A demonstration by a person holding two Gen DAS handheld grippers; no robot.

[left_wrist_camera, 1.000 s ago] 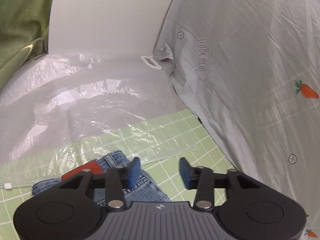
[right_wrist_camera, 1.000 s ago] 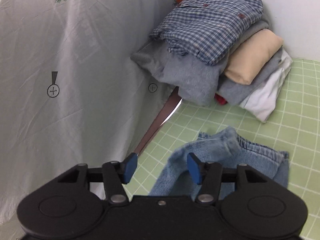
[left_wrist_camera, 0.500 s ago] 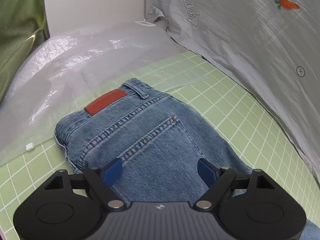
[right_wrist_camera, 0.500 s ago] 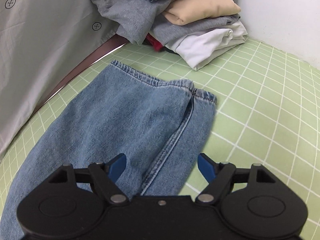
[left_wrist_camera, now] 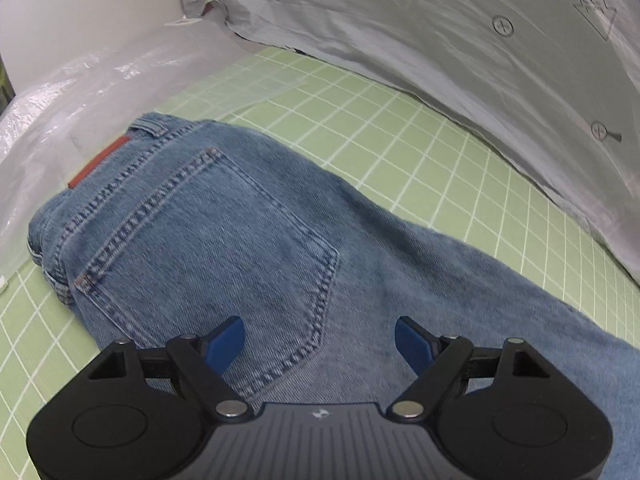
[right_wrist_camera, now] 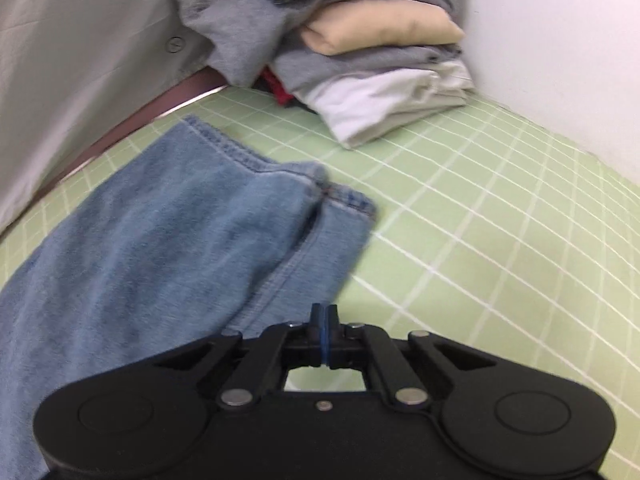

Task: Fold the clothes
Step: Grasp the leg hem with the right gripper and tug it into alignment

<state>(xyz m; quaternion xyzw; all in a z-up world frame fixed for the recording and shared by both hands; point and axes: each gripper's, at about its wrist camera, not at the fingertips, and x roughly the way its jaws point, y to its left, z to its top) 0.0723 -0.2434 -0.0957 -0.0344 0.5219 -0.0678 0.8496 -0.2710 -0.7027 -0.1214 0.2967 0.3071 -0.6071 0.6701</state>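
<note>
My left gripper (left_wrist_camera: 320, 340) hangs with its blue pads spread wide over the seat of the faded blue denim jeans (left_wrist_camera: 224, 240), which lie flat on the green gridded mat (left_wrist_camera: 400, 128), legs doubled lengthwise. My right gripper (right_wrist_camera: 322, 320) has its pads pressed together just beside the hem end; whether they pinch denim I cannot tell. Ahead of it, a stack of folded garments (right_wrist_camera: 380, 60) already waits. The crosswise folds, I judge, remain.

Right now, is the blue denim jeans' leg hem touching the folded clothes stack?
Apart. Right wrist view shows green grid mat between the jeans hem and the stack.
</note>
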